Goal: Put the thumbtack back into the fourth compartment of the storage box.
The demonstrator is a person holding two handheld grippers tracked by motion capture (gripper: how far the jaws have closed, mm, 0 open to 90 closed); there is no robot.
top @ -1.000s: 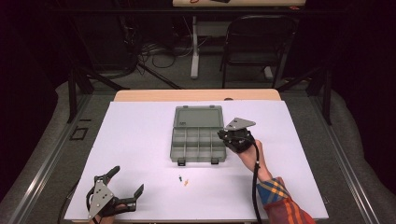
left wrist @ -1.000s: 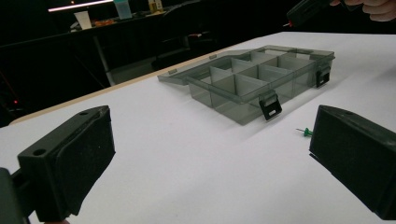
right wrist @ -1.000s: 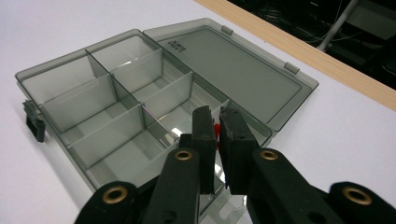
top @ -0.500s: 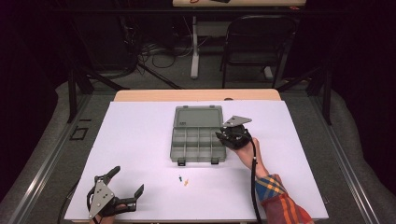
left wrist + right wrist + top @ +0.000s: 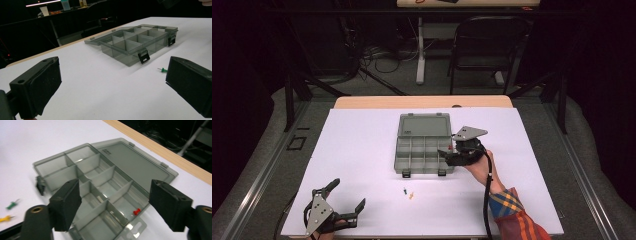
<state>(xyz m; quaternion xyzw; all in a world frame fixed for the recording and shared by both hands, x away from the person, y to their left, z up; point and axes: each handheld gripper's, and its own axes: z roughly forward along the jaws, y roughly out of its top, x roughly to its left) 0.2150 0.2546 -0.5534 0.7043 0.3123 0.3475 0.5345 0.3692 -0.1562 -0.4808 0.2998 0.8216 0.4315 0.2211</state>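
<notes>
Pushpins being sorted into a compartment box on the white-covered table (image 5: 362,150).

The smoky grey clear-plastic compartment box (image 5: 424,152) sits mid-table toward the far edge, its lid folded flat behind it so every cell is reachable. The right gripper (image 5: 451,156) hangs over the box's right-hand edge, its jaws just parted wide with nothing between them; a small red pushpin (image 5: 136,212) lies loose in the cell below. The left gripper (image 5: 344,202) waits wide open and empty by the near left corner. A green pushpin (image 5: 404,190) and a yellow pushpin (image 5: 411,195) lie near the near edge, likely next.
</notes>
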